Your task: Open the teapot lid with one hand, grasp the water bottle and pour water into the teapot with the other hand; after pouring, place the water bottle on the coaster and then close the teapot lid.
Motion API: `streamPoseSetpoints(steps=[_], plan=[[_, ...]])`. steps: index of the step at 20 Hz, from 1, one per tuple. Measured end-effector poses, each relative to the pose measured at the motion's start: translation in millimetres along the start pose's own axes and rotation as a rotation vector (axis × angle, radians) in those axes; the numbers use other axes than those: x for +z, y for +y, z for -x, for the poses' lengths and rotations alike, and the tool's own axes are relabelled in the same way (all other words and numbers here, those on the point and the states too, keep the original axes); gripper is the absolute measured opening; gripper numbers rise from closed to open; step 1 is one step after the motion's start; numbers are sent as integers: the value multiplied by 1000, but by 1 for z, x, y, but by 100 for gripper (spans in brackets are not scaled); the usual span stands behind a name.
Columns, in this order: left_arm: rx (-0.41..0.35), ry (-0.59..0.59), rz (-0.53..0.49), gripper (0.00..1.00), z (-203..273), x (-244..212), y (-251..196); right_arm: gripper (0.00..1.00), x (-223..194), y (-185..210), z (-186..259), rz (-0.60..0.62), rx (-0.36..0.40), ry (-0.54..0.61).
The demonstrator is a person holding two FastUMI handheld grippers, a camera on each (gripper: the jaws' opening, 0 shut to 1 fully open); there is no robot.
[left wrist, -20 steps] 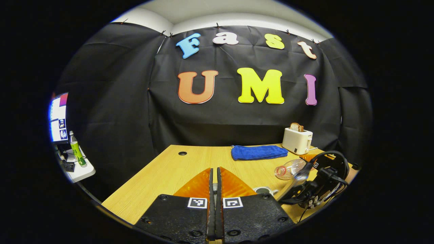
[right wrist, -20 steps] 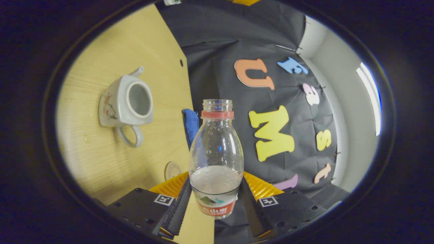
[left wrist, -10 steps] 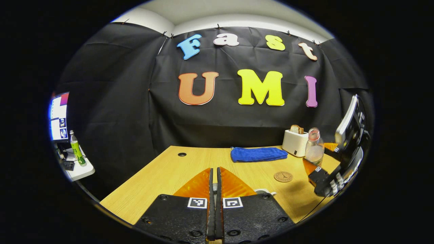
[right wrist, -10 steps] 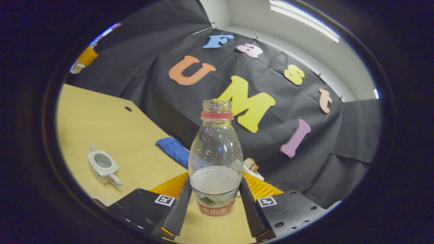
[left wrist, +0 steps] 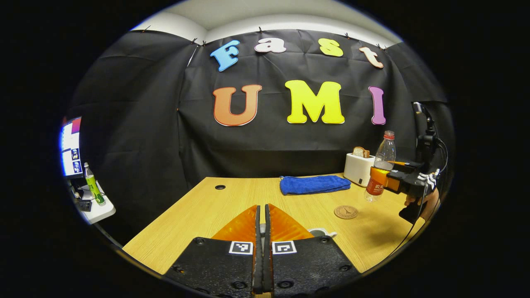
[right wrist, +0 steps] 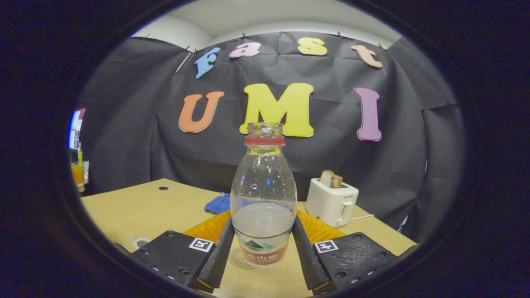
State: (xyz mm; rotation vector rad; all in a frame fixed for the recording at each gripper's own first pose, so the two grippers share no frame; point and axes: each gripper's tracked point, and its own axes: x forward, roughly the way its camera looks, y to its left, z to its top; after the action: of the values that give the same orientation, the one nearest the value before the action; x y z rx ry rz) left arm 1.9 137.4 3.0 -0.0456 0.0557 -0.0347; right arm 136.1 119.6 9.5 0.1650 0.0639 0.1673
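The water bottle [right wrist: 263,194] now stands upright again in the right tongs [right wrist: 261,252], both fingers pressing on its lower body; a second ago it was tipped over the teapot [left wrist: 319,232]. So the pouring seems finished. In the left gripper view the bottle hangs above the tabletop [left wrist: 207,211], near the coaster [left wrist: 345,212] but not yet on it. The left tongs [left wrist: 261,248] are closed; the lid is hidden, so I cannot tell if they hold it.
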Motion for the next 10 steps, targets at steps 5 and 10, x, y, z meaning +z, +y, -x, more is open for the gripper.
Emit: streamPoseSetpoints(steps=[5,10], plan=[[-4,27,-18,3,-7,-12,-6,73,-29,4,-37,-120,44,81],[-9,43,-27,3,-13,-20,-5,74,-59,8,-69,-100,16,143]])
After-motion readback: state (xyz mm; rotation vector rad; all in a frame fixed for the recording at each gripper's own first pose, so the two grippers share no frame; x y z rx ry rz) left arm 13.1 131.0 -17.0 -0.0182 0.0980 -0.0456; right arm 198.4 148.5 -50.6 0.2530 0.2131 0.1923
